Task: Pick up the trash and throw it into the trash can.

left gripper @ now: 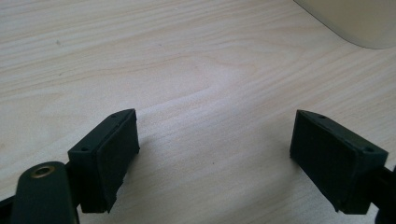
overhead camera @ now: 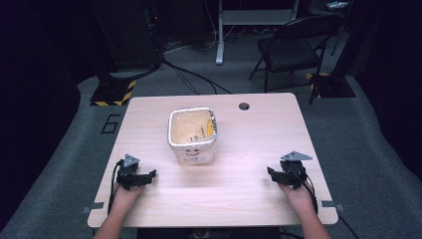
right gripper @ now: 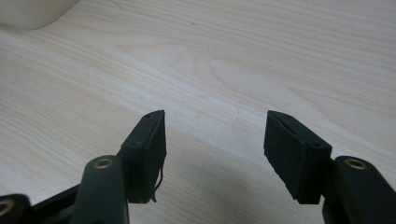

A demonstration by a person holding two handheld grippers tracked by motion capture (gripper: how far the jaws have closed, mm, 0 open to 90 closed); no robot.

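Black grippers with brass-ringed screws, grey three-cornered plates.

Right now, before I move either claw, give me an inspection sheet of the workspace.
Surface: light wooden table, with a grommet hole near the far edge.
Job's things: square white tub, upright, open top, mid-table, nothing gripping it.
Clutter: nothing seen.
Grippers: left claw open, low near the table; right claw open, likewise; both empty, apart from the tub.
Cables: one trails from each claw toward the near edge; more lie on the floor behind.
Surroundings: grey carpet, black folding chair, dark stands with hazard-striped bases.
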